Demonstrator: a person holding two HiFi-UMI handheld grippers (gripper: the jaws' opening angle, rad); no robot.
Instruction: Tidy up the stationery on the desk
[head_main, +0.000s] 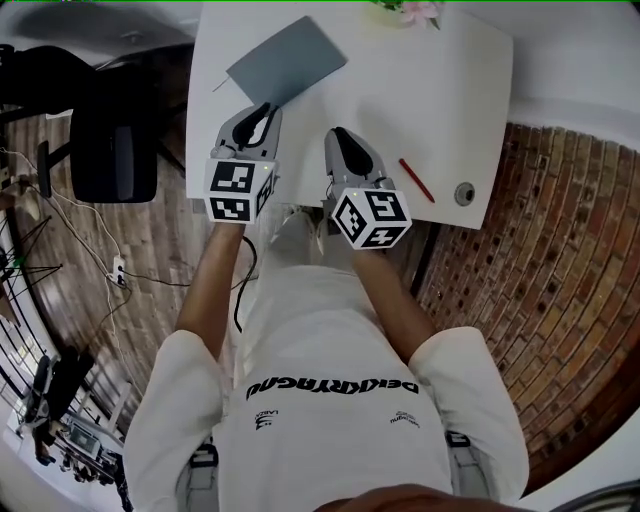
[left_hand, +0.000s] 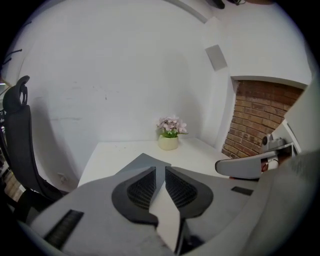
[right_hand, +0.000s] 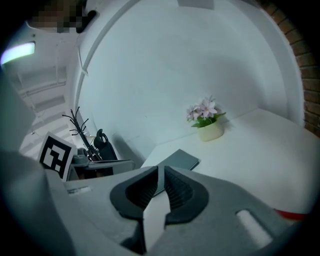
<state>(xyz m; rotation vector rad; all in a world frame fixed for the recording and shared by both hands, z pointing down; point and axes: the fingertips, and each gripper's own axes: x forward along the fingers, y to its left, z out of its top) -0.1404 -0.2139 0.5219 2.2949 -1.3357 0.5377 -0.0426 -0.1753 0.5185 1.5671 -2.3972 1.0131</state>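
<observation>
A grey notebook (head_main: 287, 60) lies at an angle on the far left of the white desk (head_main: 440, 90), with a thin pencil-like stick (head_main: 219, 85) at its left corner. A red pen (head_main: 416, 180) and a small round grey item (head_main: 464, 193) lie near the desk's front right edge. My left gripper (head_main: 262, 112) hovers at the notebook's near corner, its jaws a little apart with nothing between them (left_hand: 160, 169). My right gripper (head_main: 343, 135) is over bare desk left of the red pen, its jaws parted by a narrow slit, also holding nothing (right_hand: 161, 167). The notebook (right_hand: 180, 160) lies beyond both.
A pot of pink flowers (head_main: 415, 10) stands at the desk's back edge against the white wall. A black office chair (head_main: 115, 150) is left of the desk. Cables run across the brick-patterned floor (head_main: 560, 250) on the left.
</observation>
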